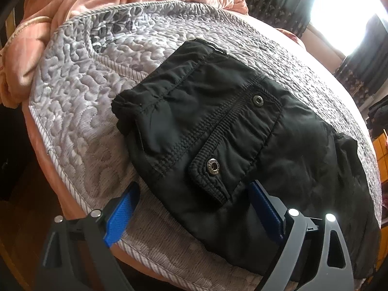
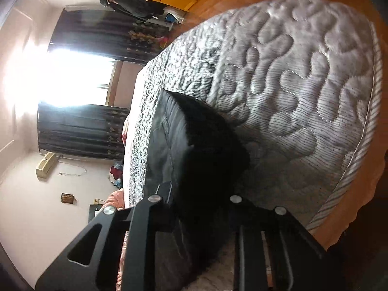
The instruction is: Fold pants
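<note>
The pants [image 1: 218, 133] lie on a grey quilt [image 1: 80, 92] near the foot corner of the bed, black, already doubled into a thick bundle with the ribbed waistband and its two metal snaps [image 1: 257, 101] facing up. The cloth looks like a smooth, padded shell: soft and limp, light for its bulk, probably a little slippery, so layers may slide over each other and a single-layer pinch could peel the stack apart. A hold that takes all the layers at a corner or along the stitched waistband seam should carry better than one on the slick panels. The left gripper [image 1: 191, 208] hangs over the near edge of the bundle with its blue jaws spread wide, one to each side of the fabric and not pressing it. In the right wrist view, the right gripper [image 2: 201, 194] has its jaws drawn close on a dark fold of the pants [image 2: 208, 145], which rises between them; the pinch seems to hold cloth. A pink blanket [image 1: 72, 4] is heaped beyond the quilt, and dark curtains [image 2: 82, 131] flank a bright window.
</note>
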### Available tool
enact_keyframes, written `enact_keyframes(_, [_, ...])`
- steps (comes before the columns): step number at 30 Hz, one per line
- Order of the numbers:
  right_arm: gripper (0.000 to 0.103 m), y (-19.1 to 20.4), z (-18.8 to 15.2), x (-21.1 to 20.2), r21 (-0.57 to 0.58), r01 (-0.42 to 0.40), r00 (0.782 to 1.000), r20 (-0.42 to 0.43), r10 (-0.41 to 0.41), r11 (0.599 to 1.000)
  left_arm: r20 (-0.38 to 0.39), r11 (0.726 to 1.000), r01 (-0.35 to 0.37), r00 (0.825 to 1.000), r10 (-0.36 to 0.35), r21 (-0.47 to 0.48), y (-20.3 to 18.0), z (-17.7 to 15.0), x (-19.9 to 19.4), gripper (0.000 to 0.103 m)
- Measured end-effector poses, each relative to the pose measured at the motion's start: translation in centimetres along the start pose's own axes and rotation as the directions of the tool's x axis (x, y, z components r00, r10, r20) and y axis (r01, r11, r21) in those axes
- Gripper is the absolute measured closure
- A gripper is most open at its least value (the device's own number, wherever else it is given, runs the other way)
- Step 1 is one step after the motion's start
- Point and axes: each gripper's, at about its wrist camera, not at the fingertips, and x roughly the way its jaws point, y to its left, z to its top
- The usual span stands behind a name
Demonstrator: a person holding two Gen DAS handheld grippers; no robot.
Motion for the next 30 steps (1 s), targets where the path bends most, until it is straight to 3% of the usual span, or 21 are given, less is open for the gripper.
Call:
enact_keyframes(9, [0.084,6.8,0.1,-0.3,-0.177,0.066,0.998,0.032,-0.061,0.982,-0.005,1.000,0.009,1.000,-0.009,-0.030,0.3,-0.2,0.0,0.010])
enact_keyframes(21, [0.084,15.3,-2.5,-1.0,-0.389,0.128,0.991,0.092,-0.100,0.912,-0.004,0.998,0.016,1.000,-0.016,-0.058,0.2,-0.5,-0.3,0.010])
enact_keyframes(30, [0.084,18.1,-5.5,-2.4,-0.494,0.169,0.984,0.131,-0.119,0.853,-0.006,0.996,0.033,0.999,-0.033,-0.079,0.5,-0.6,-0.5,0.009])
